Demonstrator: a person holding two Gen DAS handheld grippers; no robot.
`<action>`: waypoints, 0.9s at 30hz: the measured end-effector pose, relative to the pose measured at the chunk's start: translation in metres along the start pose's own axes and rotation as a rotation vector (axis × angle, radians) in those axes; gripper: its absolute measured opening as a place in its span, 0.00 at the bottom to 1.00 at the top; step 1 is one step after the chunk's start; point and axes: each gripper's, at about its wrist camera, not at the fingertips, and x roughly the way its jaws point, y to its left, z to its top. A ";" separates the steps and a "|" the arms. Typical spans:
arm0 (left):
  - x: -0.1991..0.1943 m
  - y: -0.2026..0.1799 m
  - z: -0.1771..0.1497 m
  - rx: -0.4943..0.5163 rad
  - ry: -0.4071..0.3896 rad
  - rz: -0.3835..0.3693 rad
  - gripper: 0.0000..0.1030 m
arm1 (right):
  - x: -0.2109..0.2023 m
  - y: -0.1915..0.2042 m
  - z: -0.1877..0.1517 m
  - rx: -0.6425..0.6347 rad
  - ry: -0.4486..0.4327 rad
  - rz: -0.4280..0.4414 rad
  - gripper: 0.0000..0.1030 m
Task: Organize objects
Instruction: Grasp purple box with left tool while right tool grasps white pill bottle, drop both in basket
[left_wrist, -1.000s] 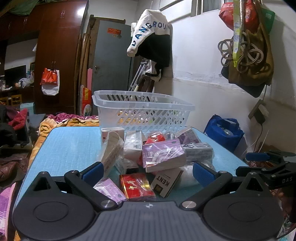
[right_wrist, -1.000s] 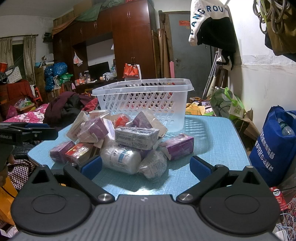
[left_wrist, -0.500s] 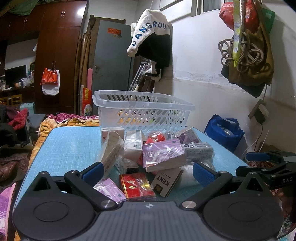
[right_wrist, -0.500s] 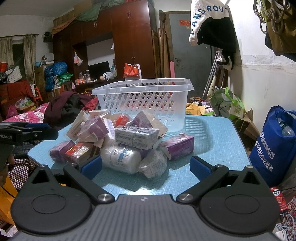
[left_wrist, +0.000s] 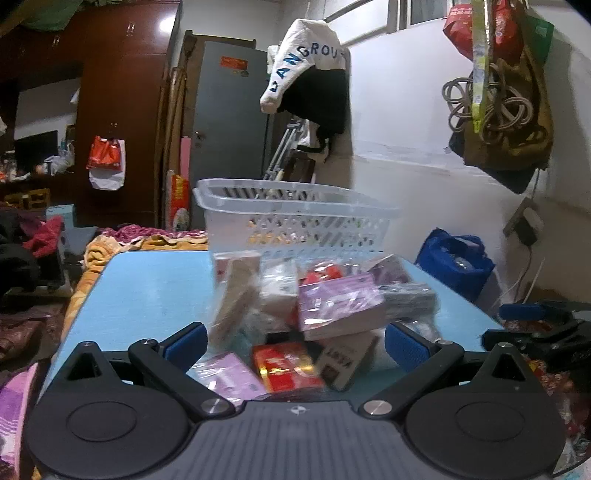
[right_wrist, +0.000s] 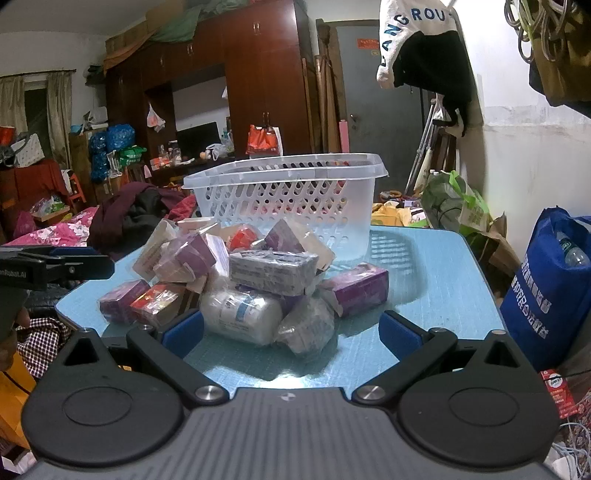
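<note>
Table: a blue table (right_wrist: 436, 273) carries everything, and both grippers look at it from the near edges.
Heap: a loose pile (right_wrist: 255, 273) of wrapped boxes and packets sits mid-table, leaning on each other at all angles, as if tipped out for sorting.
Basket: a clear basket (right_wrist: 295, 199) stands upright just behind the pile, mouth up, likely the target; some items show through its slots.
Left gripper: the left gripper (left_wrist: 295, 341) has its fingers spread wide and empty, low before the near end of the pile; this view is blurred.
Right gripper: the right gripper (right_wrist: 291, 330) is also wide apart and holds nothing, framing a white roll (right_wrist: 240, 315).
Roll axis: the roll lies on its side, long axis running left to right across the right view.
Grey box: a grey box (right_wrist: 271, 271) rests flat on top of the roll, long axis also crosswise.
Red box: a red box (left_wrist: 286, 367) lies flat nearest the left gripper, pointing roughly away from it.
</note>
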 end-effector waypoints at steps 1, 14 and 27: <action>0.000 0.004 -0.002 0.001 -0.003 0.014 1.00 | 0.001 -0.001 0.000 0.006 -0.001 0.001 1.00; 0.012 0.028 -0.031 0.029 0.046 0.075 0.92 | 0.028 0.026 -0.015 -0.039 -0.005 0.019 0.92; 0.032 0.025 -0.042 0.049 0.092 0.091 0.89 | 0.064 0.060 -0.015 -0.177 0.025 -0.047 0.88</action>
